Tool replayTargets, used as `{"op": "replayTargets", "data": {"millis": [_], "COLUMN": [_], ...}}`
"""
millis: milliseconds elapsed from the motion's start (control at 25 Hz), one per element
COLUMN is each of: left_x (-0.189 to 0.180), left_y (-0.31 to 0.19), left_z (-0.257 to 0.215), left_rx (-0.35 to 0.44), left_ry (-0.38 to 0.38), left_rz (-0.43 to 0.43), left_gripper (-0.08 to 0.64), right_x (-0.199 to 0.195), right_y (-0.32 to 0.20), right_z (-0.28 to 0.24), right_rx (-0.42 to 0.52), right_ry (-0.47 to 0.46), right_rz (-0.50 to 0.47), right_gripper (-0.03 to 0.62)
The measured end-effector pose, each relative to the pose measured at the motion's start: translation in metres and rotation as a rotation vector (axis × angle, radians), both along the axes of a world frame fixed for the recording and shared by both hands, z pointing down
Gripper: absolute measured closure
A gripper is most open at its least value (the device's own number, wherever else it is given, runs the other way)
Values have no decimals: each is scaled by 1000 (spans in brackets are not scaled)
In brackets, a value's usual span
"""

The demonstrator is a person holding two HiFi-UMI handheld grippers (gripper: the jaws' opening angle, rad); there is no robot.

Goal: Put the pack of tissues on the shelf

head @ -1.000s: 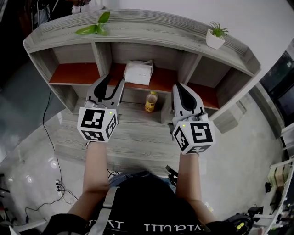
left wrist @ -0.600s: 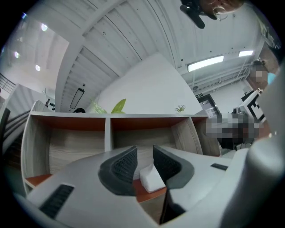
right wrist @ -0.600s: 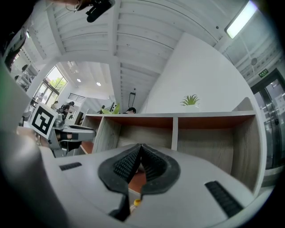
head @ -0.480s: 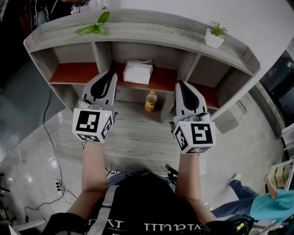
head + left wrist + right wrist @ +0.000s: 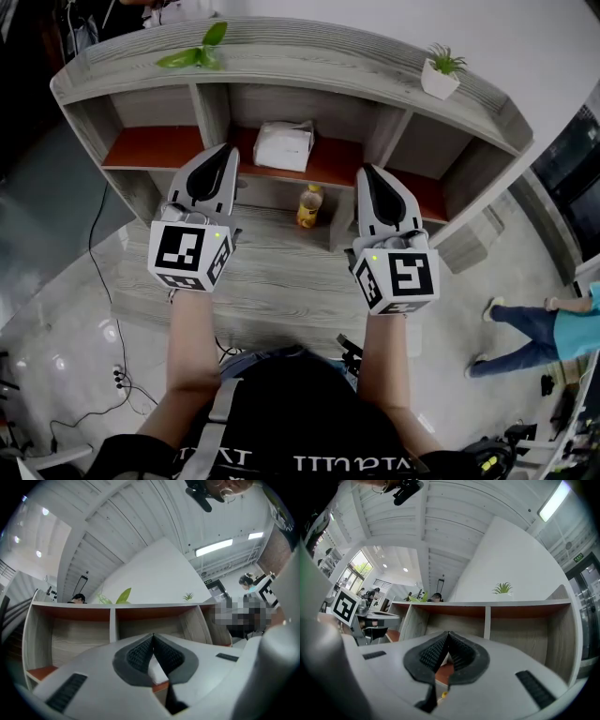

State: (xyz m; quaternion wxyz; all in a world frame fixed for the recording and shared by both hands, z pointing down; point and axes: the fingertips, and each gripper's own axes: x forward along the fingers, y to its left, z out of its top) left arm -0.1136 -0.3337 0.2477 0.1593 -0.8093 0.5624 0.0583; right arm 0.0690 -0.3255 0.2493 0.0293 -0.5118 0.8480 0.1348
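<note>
Head view: jaws of the left gripper (image 5: 226, 150), lately closing on nothing, are pressed together; those of the right gripper (image 5: 367, 172) are shut empty too. Beyond, the white wrapped pack of tissues (image 5: 282, 145) is seen in the middle compartment of the grey wooden shelf (image 5: 309, 56), so placement is judged done; a yellow bottle (image 5: 307, 206) is kept below

The grey wood-grain shelf (image 5: 309, 58) is standing on a pale floor (image 5: 56, 319). The pack of tissues (image 5: 282, 145) is lying on the orange board of its middle compartment, a yellow bottle (image 5: 308, 206) is standing upright on the grey ledge below, and green leaves (image 5: 195, 52) and a small potted plant (image 5: 441, 75) are sitting well apart on its top.
</note>
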Motion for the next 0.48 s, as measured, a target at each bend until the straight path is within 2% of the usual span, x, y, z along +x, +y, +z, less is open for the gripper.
{"op": "replayTargets", "data": {"millis": [480], "left_x": [-3], "left_y": [-4], "left_z": [5], "left_rx": [-19], "left_ry": [21], "left_rz": [6], "left_gripper": [546], "right_x": [-3], "right_y": [-1], "right_z": [1], "right_rx": [-2], "right_ry": [4], "right_rz": [5], "right_gripper": [577]}}
